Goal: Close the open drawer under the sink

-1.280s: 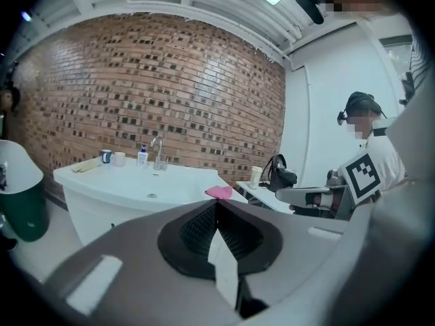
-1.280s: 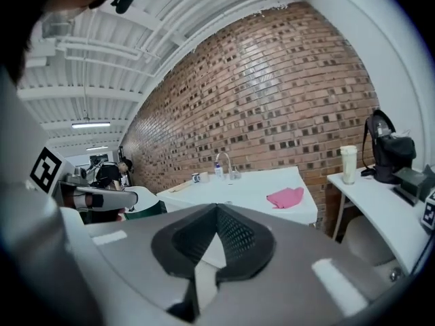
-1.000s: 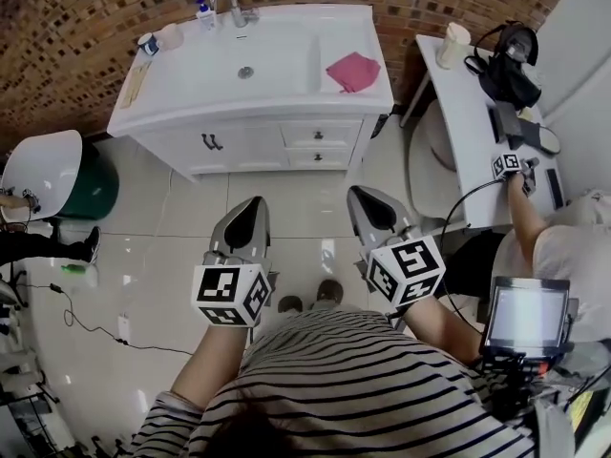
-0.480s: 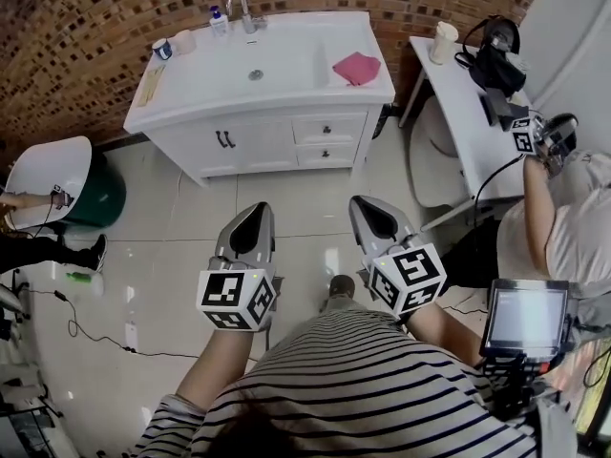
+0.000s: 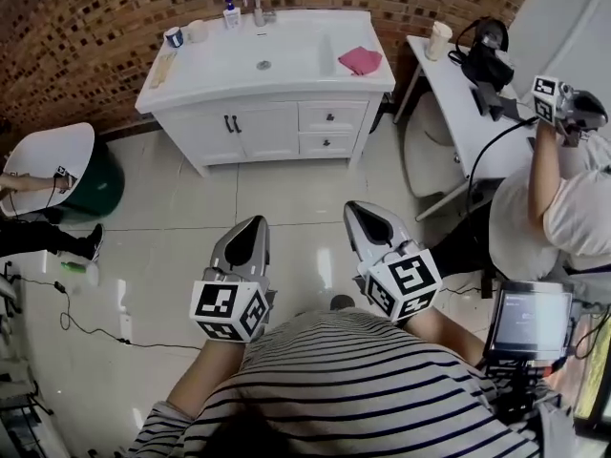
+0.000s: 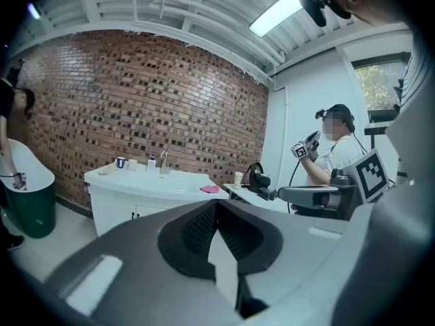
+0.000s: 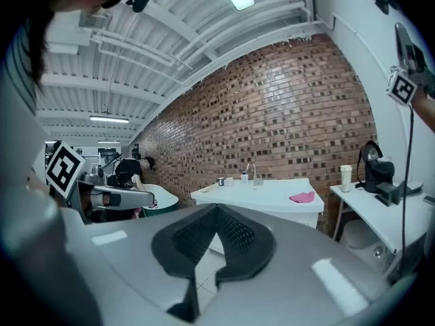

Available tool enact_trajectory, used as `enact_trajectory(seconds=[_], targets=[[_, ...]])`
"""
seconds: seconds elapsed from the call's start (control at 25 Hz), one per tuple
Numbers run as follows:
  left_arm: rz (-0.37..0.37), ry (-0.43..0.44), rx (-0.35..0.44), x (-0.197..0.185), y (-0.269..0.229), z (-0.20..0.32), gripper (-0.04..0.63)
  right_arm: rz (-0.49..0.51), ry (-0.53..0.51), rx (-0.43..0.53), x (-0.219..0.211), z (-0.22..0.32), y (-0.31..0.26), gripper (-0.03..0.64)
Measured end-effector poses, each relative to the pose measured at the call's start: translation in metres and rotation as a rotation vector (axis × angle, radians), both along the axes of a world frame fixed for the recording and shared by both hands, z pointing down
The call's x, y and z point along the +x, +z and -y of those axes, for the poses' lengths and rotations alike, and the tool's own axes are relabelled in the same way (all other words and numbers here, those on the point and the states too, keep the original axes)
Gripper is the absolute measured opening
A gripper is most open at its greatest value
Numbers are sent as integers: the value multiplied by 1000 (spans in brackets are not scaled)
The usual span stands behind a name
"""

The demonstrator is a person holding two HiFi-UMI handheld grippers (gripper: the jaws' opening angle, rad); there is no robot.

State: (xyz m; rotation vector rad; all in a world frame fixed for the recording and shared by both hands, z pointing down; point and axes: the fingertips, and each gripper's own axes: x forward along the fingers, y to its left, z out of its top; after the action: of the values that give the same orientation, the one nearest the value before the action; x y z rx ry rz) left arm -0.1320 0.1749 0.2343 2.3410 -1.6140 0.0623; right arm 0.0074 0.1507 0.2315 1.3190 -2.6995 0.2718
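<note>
Head view — left gripper (image 5: 254, 225) and right gripper (image 5: 363, 210), jaws together and empty, hang well apart from the drawers (image 5: 327, 116). Approach step — next, move closer.

Your left gripper (image 5: 250, 230) and right gripper (image 5: 364, 214) hang side by side over the tiled floor (image 5: 172, 227), well apart from the far white sink cabinet (image 5: 260, 129), whose drawers (image 5: 326, 116) sit flush.

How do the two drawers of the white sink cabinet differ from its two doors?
The drawers sit on the right of the cabinet, one above the other; the doors sit on its left, side by side. Each drawer is low and wide with a small dark knob; each door is tall with a long dark handle. All are white, and all look shut.
</note>
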Motion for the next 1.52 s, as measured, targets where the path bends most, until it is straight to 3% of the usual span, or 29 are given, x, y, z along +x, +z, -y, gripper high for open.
enact_trajectory(seconds=[0.16, 0.52, 1.52], targets=[[-4, 1, 12, 31, -3, -6, 14, 19, -18, 46, 15, -11, -10, 2], [9, 37, 17, 90, 1, -6, 14, 62, 18, -13, 63, -13, 6, 2], [39, 102, 17, 91, 10, -11, 14, 17, 36, 50, 48, -24, 4, 0]])
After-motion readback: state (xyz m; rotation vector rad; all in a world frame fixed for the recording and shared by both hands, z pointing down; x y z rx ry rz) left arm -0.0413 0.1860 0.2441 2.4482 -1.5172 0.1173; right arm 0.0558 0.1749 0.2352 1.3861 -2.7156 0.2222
